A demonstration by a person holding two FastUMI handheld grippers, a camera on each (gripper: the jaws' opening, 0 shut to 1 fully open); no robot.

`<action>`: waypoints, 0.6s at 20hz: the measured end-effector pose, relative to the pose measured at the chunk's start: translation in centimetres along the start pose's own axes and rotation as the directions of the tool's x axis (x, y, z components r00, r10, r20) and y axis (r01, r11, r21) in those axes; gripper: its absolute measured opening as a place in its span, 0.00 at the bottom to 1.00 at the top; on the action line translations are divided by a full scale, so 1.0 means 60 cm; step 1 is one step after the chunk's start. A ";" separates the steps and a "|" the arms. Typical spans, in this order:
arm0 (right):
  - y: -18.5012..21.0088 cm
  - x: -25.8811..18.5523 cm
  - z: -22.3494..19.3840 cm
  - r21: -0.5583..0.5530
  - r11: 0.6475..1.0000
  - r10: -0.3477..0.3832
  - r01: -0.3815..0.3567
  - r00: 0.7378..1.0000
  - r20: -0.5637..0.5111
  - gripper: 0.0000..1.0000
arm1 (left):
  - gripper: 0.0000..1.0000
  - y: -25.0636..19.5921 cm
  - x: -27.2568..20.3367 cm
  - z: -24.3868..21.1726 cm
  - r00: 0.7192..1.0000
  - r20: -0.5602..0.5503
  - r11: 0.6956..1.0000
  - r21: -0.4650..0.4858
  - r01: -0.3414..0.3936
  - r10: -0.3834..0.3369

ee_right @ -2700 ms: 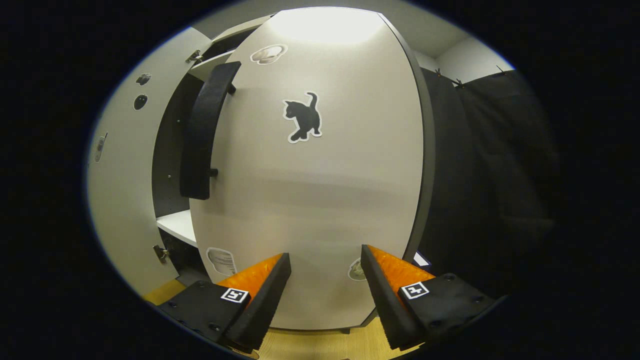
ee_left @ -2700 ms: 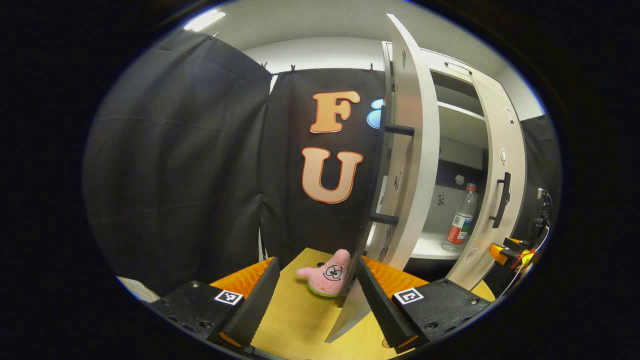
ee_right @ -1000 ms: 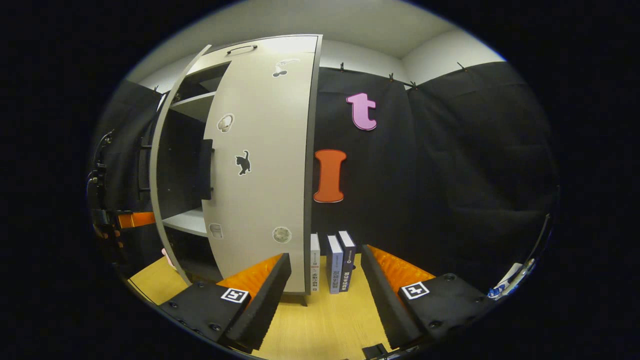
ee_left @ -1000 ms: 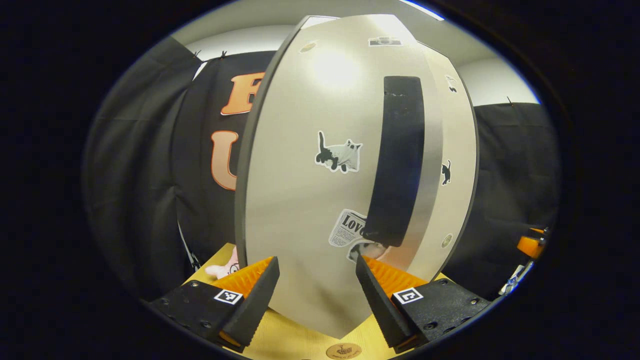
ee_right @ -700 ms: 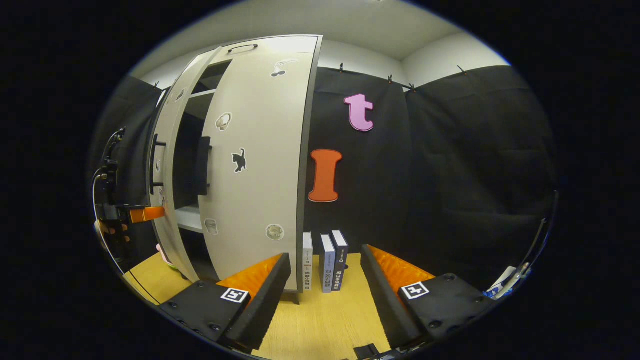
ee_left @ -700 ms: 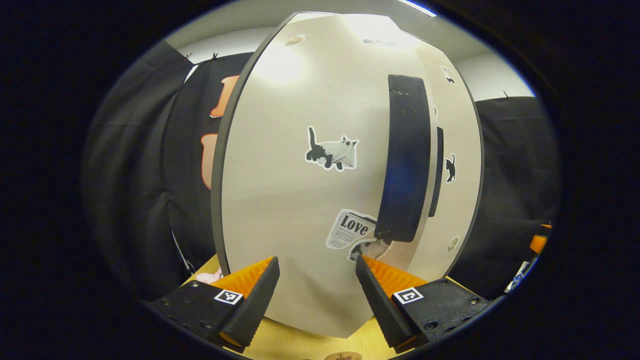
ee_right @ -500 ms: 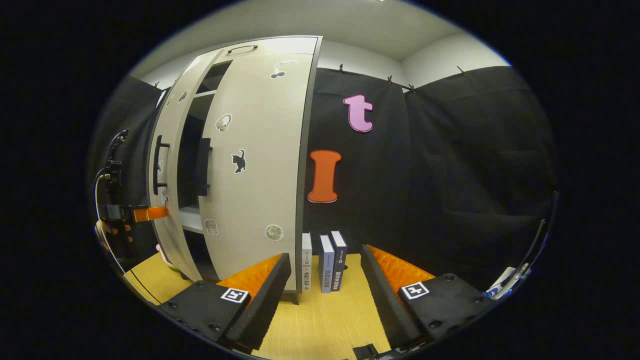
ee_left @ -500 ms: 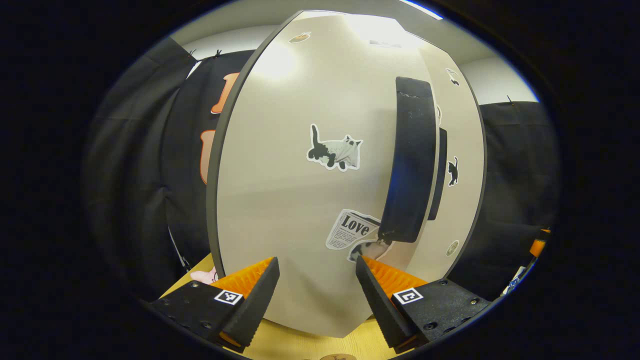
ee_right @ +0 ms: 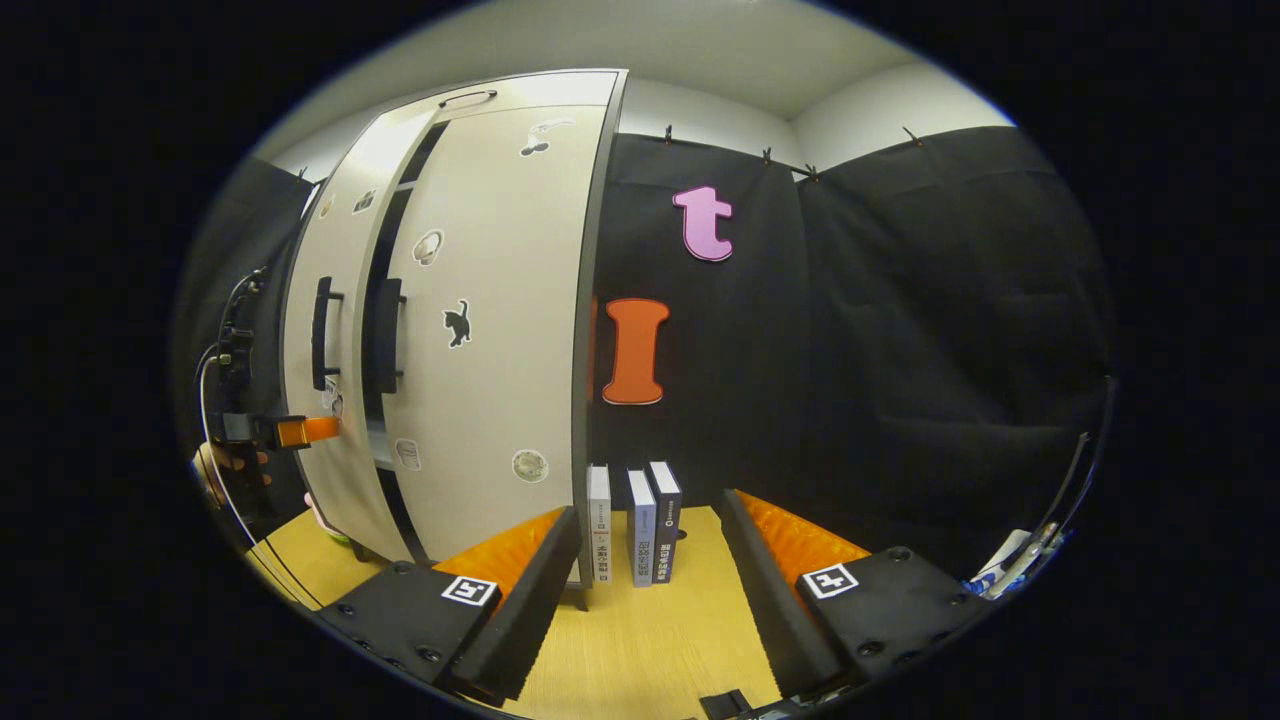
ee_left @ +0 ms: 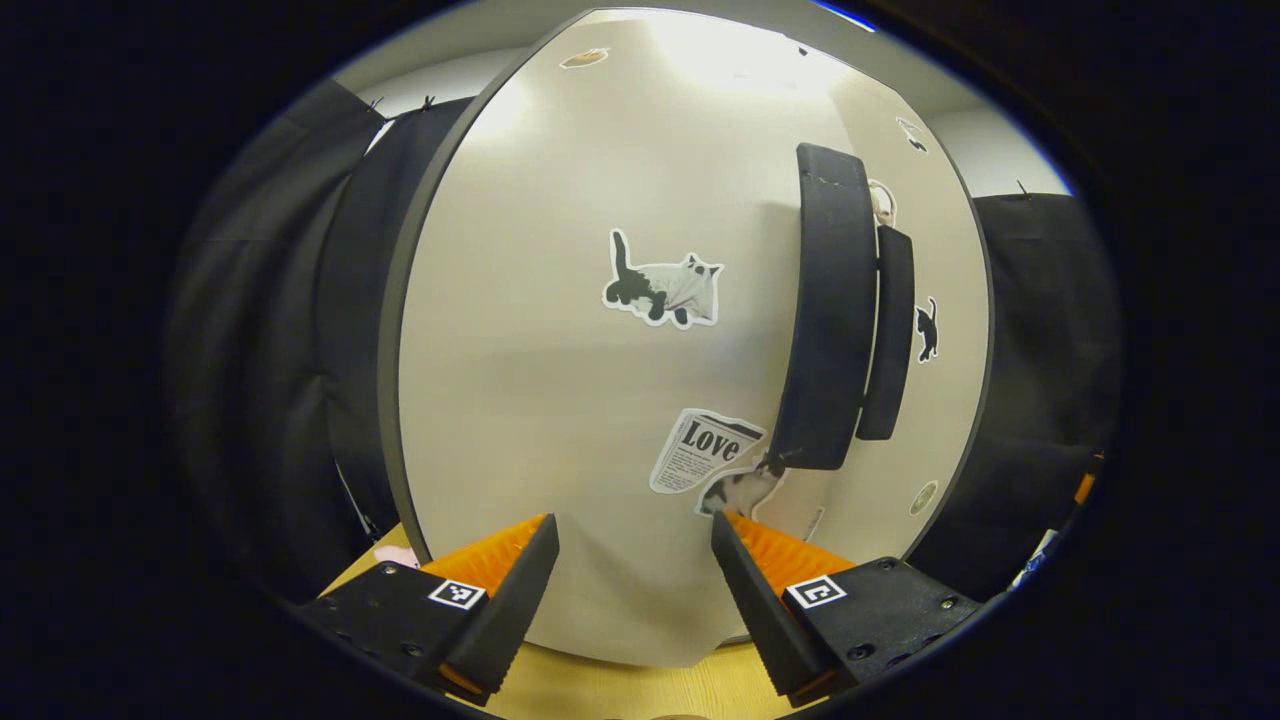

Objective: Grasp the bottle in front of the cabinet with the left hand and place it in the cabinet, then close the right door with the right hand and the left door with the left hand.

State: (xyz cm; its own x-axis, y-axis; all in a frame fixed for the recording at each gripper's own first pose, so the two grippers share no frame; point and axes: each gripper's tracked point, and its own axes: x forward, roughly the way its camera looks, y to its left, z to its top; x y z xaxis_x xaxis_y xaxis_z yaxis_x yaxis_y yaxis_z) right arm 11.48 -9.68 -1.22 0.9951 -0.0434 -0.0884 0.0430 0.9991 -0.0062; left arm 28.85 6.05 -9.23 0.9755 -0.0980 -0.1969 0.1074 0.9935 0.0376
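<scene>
Two cabinet doors stand before the grippers, and whatever the cabinet holds is hidden behind them, the bottle included, so its place and heading cannot be told. In the left gripper view the left door (ee_left: 560, 330) fills the middle, its long axis upright, its face square to the camera, with a tall dark left handle (ee_left: 828, 310) running vertically near its right edge and the right handle (ee_left: 888, 335) just beside it on the right door (ee_left: 950, 330). The left gripper (ee_left: 630, 545) is spread wide with nothing between its fingers, its tips close against the lower part of the left door; whether they touch the panel is hard to make out. Cat stickers and a newspaper sticker (ee_left: 705, 450) dot the panel. In the right gripper view the cabinet (ee_right: 590, 300) stands at the left on a wooden table (ee_right: 650, 640); a narrow dark gap (ee_right: 375, 330) shows between the doors, so the left one is not fully home. The right gripper (ee_right: 650, 530) is also wide open and empty, held well apart from the cabinet. Three books (ee_right: 632, 520) stand upright just beside the cabinet's right side. A hand (ee_right: 235, 465) holding the other gripper is partly cut off at the far left.
</scene>
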 end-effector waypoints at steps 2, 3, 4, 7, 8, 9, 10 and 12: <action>-0.004 0.008 0.000 0.001 1.000 -0.003 0.003 1.000 -0.007 0.95 | 0.94 0.000 0.000 -0.004 1.000 -0.012 1.000 0.001 -0.005 0.005; -0.004 0.011 0.000 0.001 1.000 -0.002 0.002 1.000 -0.011 0.95 | 0.94 0.001 -0.001 -0.008 1.000 -0.024 1.000 -0.002 -0.011 0.011; -0.004 0.014 -0.001 0.001 1.000 0.000 0.000 1.000 -0.014 0.95 | 0.94 0.000 -0.003 -0.011 0.999 -0.038 1.000 -0.009 -0.015 0.014; -0.002 0.019 0.006 -0.007 1.000 0.004 -0.004 1.000 -0.011 0.95 | 0.94 -0.012 -0.017 -0.010 0.999 -0.047 1.000 -0.018 0.009 -0.010; -0.001 0.019 0.009 -0.009 1.000 0.006 -0.006 1.000 -0.009 0.95 | 0.95 -0.012 -0.032 -0.007 0.999 -0.051 1.000 -0.011 0.011 -0.012; 0.002 0.018 0.012 -0.007 1.000 0.010 -0.010 1.000 -0.007 0.95 | 0.94 -0.011 -0.046 0.001 0.999 -0.051 1.000 -0.007 0.012 -0.013; 0.006 0.018 0.015 -0.006 1.000 0.015 -0.015 1.000 -0.004 0.95 | 0.94 -0.011 -0.059 0.008 0.999 -0.048 1.000 -0.010 0.014 -0.014; 0.015 0.014 0.023 -0.005 1.000 0.024 -0.024 1.000 0.004 0.95 | 0.95 -0.011 -0.092 0.028 0.999 -0.037 0.999 -0.026 0.022 -0.023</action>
State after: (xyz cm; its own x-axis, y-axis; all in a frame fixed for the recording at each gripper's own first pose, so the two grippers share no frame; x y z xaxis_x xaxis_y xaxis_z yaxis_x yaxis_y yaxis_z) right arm 12.45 -8.82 0.06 0.9962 -0.0189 -0.0847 0.0182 0.9998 -0.0090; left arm 23.74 5.85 -6.50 0.9650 -0.1189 -0.2339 0.1241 0.9922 0.0077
